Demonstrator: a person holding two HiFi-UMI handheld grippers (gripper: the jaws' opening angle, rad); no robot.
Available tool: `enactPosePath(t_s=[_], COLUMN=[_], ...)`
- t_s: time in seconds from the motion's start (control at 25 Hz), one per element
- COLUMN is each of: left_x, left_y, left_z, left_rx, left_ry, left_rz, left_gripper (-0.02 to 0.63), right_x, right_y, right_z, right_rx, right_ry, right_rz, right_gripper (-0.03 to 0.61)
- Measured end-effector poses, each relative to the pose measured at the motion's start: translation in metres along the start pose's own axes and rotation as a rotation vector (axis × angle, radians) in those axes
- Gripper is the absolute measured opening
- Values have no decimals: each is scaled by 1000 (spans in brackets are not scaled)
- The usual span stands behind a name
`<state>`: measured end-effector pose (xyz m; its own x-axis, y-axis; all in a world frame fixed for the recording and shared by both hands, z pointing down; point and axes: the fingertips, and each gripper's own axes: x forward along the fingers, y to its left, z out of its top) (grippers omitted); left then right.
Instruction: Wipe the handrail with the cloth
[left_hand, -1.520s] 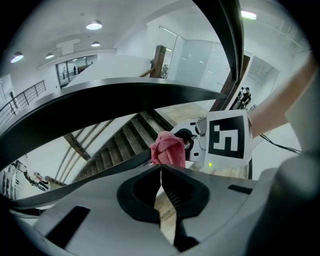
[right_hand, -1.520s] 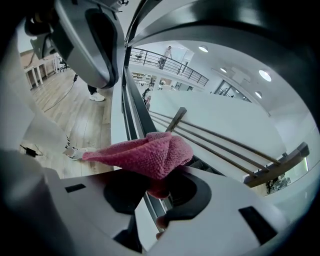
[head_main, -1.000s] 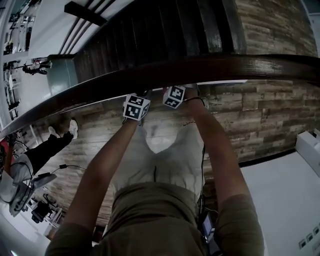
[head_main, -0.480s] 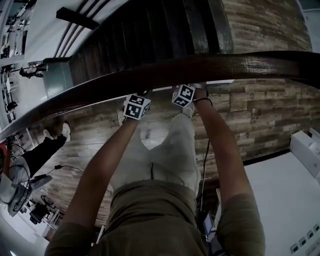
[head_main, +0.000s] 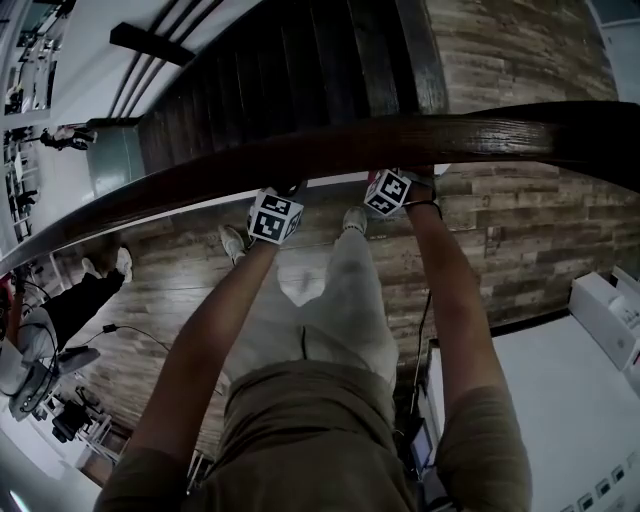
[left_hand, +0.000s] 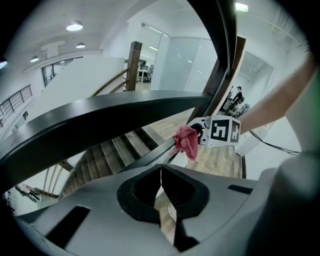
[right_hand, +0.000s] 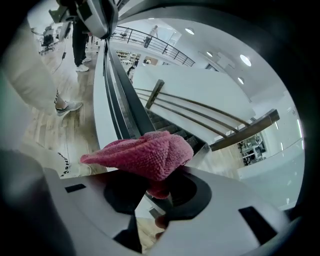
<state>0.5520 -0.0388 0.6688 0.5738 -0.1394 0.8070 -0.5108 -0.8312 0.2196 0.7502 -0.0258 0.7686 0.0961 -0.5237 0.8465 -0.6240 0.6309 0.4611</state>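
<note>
- Your right tongs (right_hand: 157, 192) are clenched on the pink cloth (right_hand: 145, 152), which bunches out above the jaws.
- Your left tongs (left_hand: 161, 187) are pressed together with nothing between them.
- Both sit at the near edge of the dark handrail (head_main: 400, 135). The cloth is close beneath it, but I cannot tell whether it touches.
- Dark stairs (head_main: 290, 70) lie beyond the rail.

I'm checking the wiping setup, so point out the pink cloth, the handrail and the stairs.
pink cloth (right_hand: 145, 156): right gripper view, middle of the bunched fabric.
handrail (head_main: 360, 145): head view, top of the dark rail.
stairs (head_main: 290, 70): head view, a dark tread.
</note>
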Motion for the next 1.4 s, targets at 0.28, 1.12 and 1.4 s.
enactPosePath(t_s=[0.28,1.12,1.4], left_x=[5,-32,-73], left_y=[-27,22,65], left_z=[19,-33,-90], left_rx=[3,-34,-89], left_ry=[14,12,-7], left_rz=[-9,58,99], left_gripper=[18,18,18], right_x=[-17,16,26], right_y=[-39,14,37], right_z=[-64,-63,5], right_rx=[163,987,918], right_ry=[170,127,86], right_rz=[-35,146,161], right_gripper=[110,109,109])
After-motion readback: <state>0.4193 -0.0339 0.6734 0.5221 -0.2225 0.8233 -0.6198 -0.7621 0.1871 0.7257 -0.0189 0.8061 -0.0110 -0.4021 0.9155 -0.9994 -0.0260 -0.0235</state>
